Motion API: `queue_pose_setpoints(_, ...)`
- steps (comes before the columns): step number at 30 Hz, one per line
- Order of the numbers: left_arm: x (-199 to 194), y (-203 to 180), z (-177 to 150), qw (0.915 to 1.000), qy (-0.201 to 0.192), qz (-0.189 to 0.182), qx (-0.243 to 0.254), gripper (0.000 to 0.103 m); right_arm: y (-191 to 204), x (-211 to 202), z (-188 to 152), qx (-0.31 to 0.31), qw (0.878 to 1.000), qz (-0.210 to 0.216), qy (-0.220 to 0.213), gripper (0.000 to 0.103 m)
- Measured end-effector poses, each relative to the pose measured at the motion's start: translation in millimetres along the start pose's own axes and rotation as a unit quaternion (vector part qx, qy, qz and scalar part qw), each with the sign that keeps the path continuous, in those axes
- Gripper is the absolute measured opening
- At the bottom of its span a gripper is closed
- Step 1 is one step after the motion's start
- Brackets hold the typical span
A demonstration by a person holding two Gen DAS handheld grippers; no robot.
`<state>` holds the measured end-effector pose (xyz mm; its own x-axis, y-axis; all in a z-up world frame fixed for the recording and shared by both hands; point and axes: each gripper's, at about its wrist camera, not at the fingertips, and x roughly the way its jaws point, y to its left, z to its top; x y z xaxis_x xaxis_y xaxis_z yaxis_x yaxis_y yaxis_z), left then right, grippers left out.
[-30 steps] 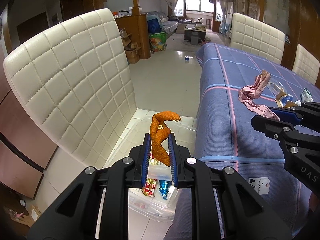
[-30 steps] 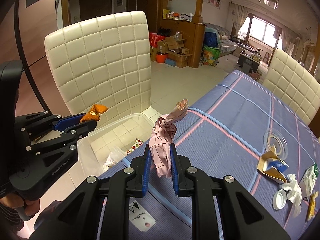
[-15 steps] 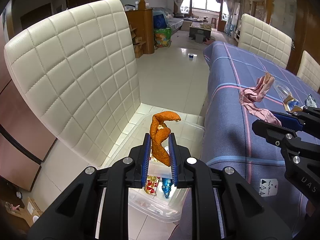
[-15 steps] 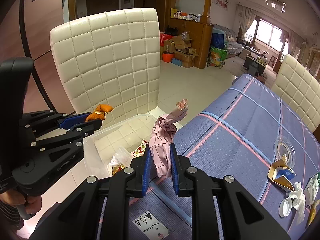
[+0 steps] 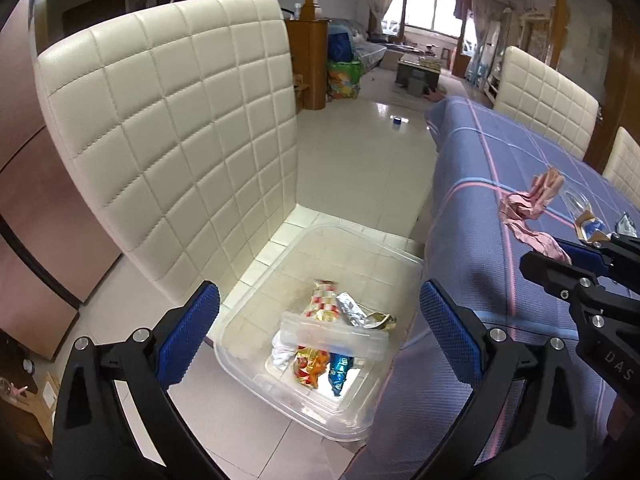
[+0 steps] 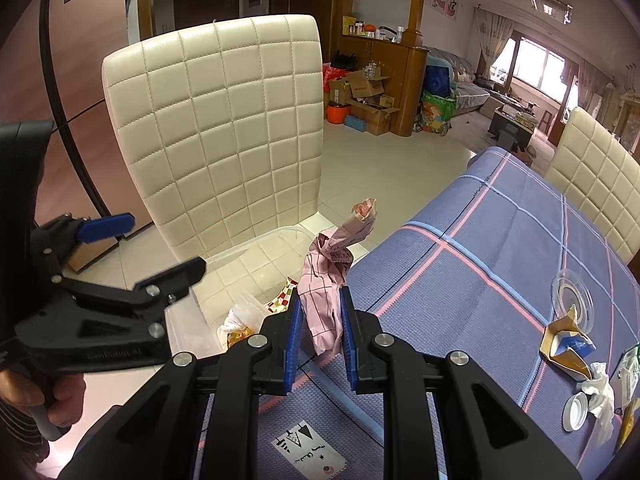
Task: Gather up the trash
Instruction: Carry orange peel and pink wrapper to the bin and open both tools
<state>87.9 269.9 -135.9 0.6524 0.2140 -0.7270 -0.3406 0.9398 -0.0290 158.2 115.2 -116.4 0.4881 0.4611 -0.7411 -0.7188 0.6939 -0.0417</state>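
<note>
A clear plastic bin (image 5: 360,236) stands on the seat of a white quilted chair and holds several wrappers (image 5: 320,360). My left gripper (image 5: 320,300) hangs over the bin with its jaws opening wide and nothing between them. In the right wrist view the left gripper (image 6: 158,246) shows at the left, above the bin (image 6: 256,244). My right gripper (image 6: 320,308) is shut on a crumpled pink checked paper (image 6: 332,272) at the table's edge beside the bin. That pink paper (image 5: 528,208) and the right gripper (image 5: 560,252) also appear at the right of the left wrist view.
The chair back (image 5: 180,120) rises behind the bin. The table with a blue checked cloth (image 6: 500,248) carries a torn carton (image 6: 568,344), a clear lid (image 6: 572,296), a white cap (image 6: 576,412) and a tissue (image 6: 600,388). A hand (image 6: 60,392) holds the left gripper.
The left jaws have sprung wide and the orange peel they held is gone from between them. The left gripper shifted further over the bin. The right gripper keeps its grip.
</note>
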Motion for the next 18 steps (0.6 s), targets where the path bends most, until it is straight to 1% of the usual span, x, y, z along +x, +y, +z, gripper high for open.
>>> queue_pose_setpoints(5,-1.5,10.8,-2.9,0.9999,-0.001,0.016,-0.005,0.099,2.5,5.1,1.4,-0.003,1.0,0.004,0.004,0.018)
queue_pose_setpoints(11,-7.6,16.7,-6.0,0.9993,-0.012,0.036,0.003,0.099,14.0,14.4,8.5,-0.015,1.0,0.013,0.006,0.018)
queue_pose_setpoints(17,-10.1,25.4,-8.8,0.9984,-0.016,0.054,0.004,0.099,23.0,27.7,24.8,-0.02,1.0,0.013,0.002,0.021)
queue_pose_setpoints(18,-10.0,27.5,-8.8,0.9983,-0.016,0.056,0.002,0.099,23.2,29.9,28.4,-0.02,1.0,0.003,0.0,0.024)
